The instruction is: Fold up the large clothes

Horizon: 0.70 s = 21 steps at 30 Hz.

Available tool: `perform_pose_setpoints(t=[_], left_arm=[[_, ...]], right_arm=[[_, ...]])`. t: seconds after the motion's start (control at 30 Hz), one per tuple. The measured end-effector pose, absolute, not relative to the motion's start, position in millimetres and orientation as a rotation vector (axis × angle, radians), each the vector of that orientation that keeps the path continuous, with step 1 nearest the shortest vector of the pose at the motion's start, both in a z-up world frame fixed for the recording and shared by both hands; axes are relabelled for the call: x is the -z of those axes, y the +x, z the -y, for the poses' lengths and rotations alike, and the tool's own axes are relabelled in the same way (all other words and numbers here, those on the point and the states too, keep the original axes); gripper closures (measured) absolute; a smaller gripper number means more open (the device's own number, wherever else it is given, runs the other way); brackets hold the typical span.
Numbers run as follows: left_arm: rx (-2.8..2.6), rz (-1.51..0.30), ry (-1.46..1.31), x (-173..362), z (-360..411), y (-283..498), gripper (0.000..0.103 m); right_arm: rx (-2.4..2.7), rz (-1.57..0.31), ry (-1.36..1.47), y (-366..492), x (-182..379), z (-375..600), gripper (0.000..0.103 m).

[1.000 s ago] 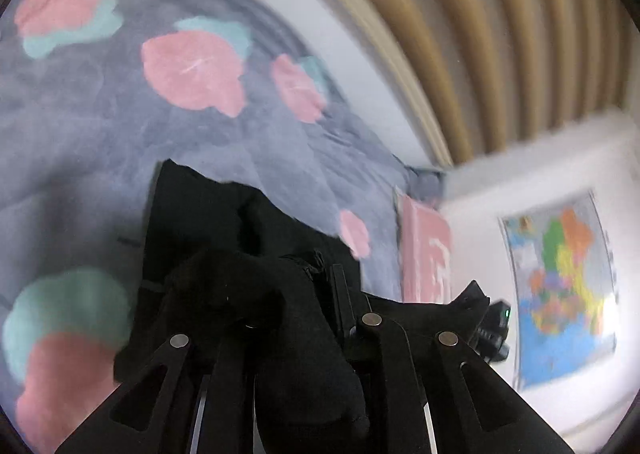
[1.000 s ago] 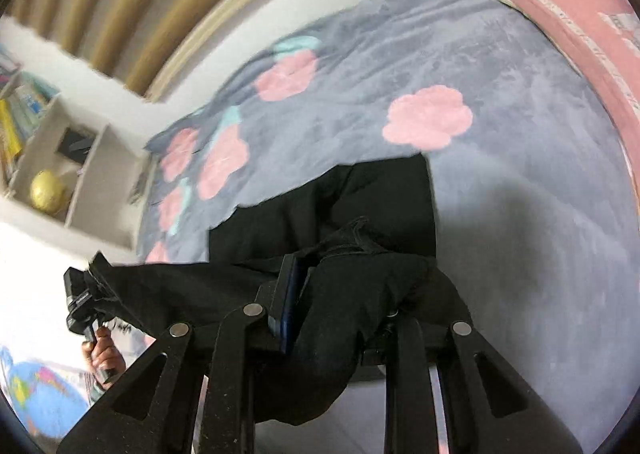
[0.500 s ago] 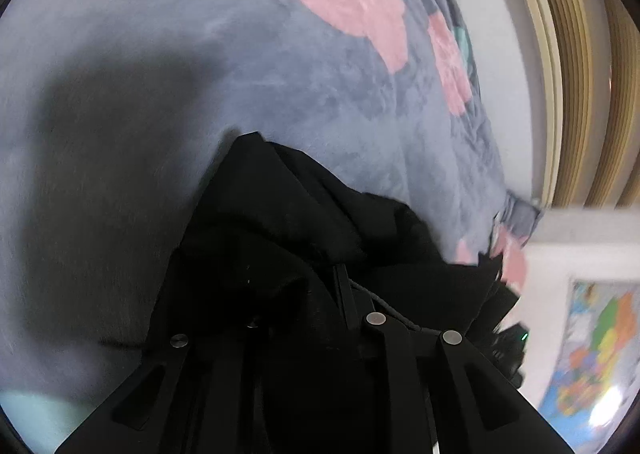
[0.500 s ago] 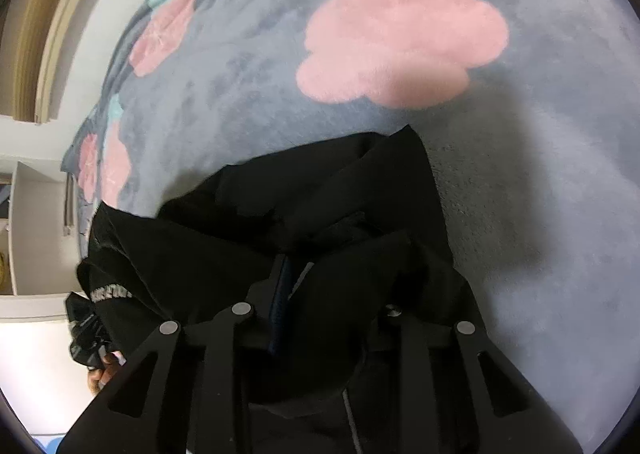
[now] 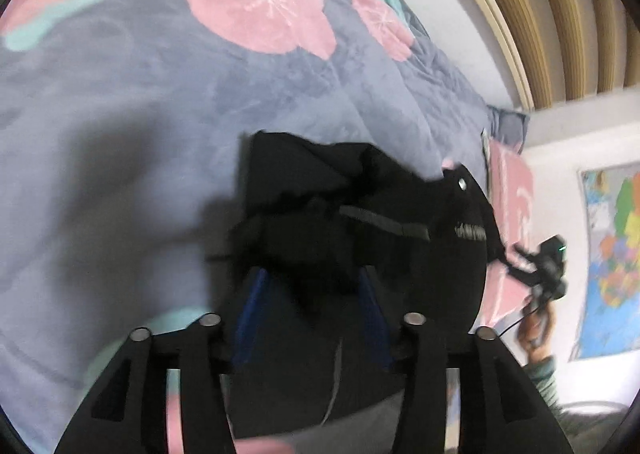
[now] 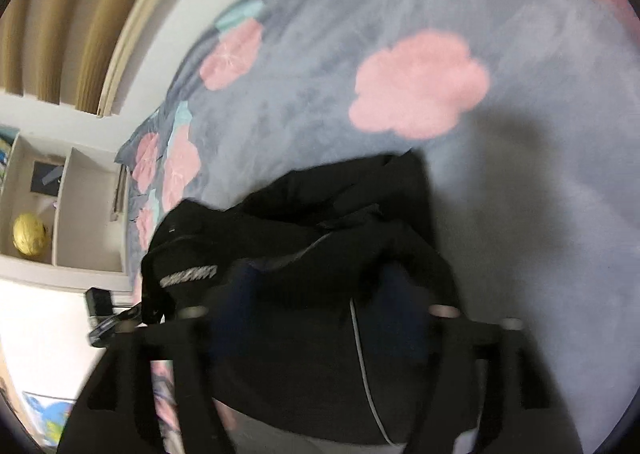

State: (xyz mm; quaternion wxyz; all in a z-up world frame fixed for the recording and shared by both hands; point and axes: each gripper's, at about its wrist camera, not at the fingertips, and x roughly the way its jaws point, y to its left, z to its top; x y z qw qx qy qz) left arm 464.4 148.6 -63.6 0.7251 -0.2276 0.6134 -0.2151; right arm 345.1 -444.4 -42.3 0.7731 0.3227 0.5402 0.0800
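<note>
- Black garment (image 5: 352, 222): lies bunched on the grey flowered blanket (image 5: 160, 102), partly doubled over itself; a strip of white lettering (image 5: 470, 232) shows near one edge, a thin pale cord (image 6: 362, 358) runs across the near part.
- Same garment in the right view (image 6: 312, 254): heaped, folds uneven, the far edge flat on the blanket (image 6: 520, 214), the near part rising toward the fingers.
- Left gripper (image 5: 312, 294): jaws set wide apart, blue pads visible on both sides. Cloth sits between them and drapes over the tips, but nothing looks pinched. I read it as released.
- Right gripper (image 6: 316, 294): also spread wide, blurred from motion. Fabric lies across and between the fingers; I can't confirm contact pressure, and it looks let go rather than clamped.
- Step, as a judgement: one fold just laid down, both tools letting go of the top layer. Task maybe mid-way; the bundle is not yet flat or squared.
- Next move needs: back both tools out without dragging the top layer, then pick two new corners or edges of the doubled cloth for the next fold. Smoothing the lumps first would help.
- Risks: cloth snagging on the fingertips on withdrawal; the cord catching; the soft blanket rucking under the garment.
- Surroundings: pink pillow (image 5: 512, 198) beyond the garment, wall map (image 5: 612, 254), shelf unit (image 6: 60, 206) with a gold ball (image 6: 30, 240).
</note>
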Motion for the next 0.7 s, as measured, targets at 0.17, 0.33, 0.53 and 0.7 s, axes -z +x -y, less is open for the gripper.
perform_pose_setpoints(t=[0.17, 0.33, 0.53, 0.7], left_arm=[[0.444, -1.281, -0.545, 58.8, -165.6, 457.7, 0.047], [0.375, -1.279, -0.516, 86.2, -142.3, 493.3, 0.046], [0.43, -1.261, -0.518, 109.8, -129.8, 528.6, 0.046], [0.47, -1.331, -0.54, 137.4, -120.2, 544.9, 0.046]], right_arm=[[-0.141, -1.161, 0.536, 341.4, 30.8, 438.4, 0.022], [-0.135, -1.163, 0.341, 363.9, 45.6, 424.0, 0.021], [-0.185, -1.167, 0.257, 403.5, 71.8, 418.4, 0.021], [-0.199, -1.229, 0.274, 431.9, 109.8, 416.1, 0.024]])
